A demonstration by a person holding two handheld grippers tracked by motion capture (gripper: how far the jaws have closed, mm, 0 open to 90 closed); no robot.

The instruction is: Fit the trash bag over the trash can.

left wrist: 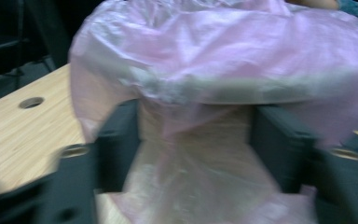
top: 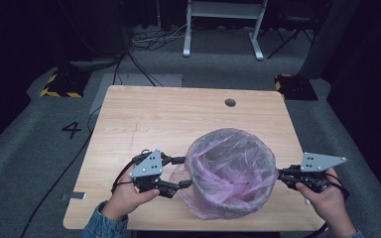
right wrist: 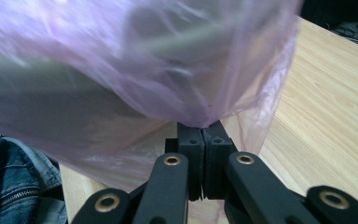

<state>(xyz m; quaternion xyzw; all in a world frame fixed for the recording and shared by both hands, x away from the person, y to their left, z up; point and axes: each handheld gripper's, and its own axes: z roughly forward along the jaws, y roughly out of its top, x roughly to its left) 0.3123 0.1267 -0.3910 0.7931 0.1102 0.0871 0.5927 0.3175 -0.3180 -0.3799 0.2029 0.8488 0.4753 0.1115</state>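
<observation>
- Two grippers are flanking the pink bag (top: 228,171) lining a bin, sitting near the bench's (top: 154,119) front edge.
- Left gripper (top: 184,172) is gaping wide beside the bag, gripping nothing.
- Right gripper (top: 279,174) is pinching the bag's film, fingers (right wrist: 191,154) fully closed.

High view: fixed above the near edge of the worktop (top: 144,119), looking forward and down, far enough to take in the whole top and the floor beyond. Left gripper view: low, riding the left gripper (left wrist: 193,140), facing the pink bag (left wrist: 223,60) from very close, blurred. Right gripper view: also low, riding the right gripper (right wrist: 204,135), pressed right up against the same bag from the opposite side. Shared by all three: bag, wood top and its round hole (top: 230,102).
</observation>
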